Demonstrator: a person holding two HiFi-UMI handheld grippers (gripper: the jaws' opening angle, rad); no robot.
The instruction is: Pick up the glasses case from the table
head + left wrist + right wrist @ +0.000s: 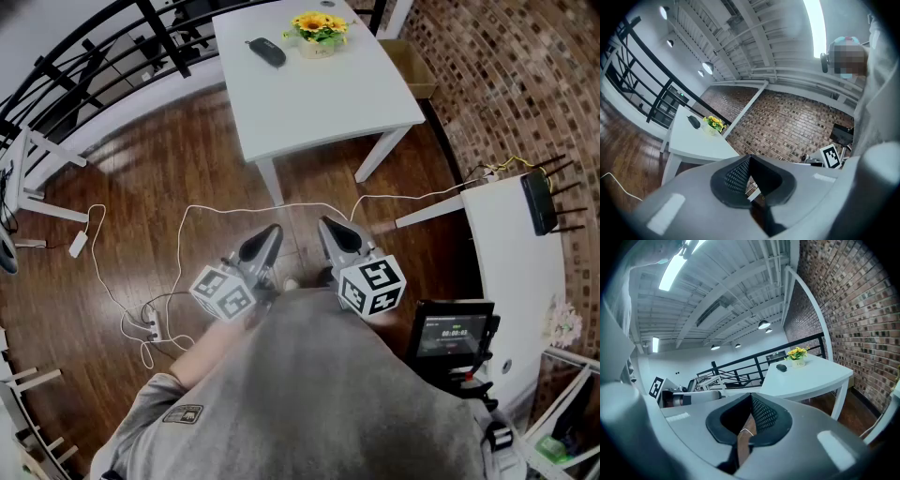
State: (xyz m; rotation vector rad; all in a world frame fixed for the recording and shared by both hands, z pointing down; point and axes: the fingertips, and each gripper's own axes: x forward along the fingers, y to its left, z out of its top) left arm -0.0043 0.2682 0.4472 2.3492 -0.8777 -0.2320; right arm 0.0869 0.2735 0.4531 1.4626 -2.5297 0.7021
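Note:
The dark oval glasses case (265, 52) lies on the far part of the white table (319, 103), beside a pot of yellow flowers (320, 33). Both grippers are held close to my body, well short of the table, over the wooden floor. My left gripper (270, 232) and right gripper (329, 226) are shut with nothing between their jaws. The left gripper view has the case (694, 122) small and far off beyond the closed jaws (749, 180). The right gripper view also shows the case (781, 367) far beyond its closed jaws (749, 422).
A white cable (187, 220) loops across the wooden floor to a power strip (150, 325). A black railing (84, 56) runs along the upper left. At the right stand a white desk (516, 253) with a router (539, 202) and a small screen (453, 333). A cardboard box (412, 66) sits by the brick wall.

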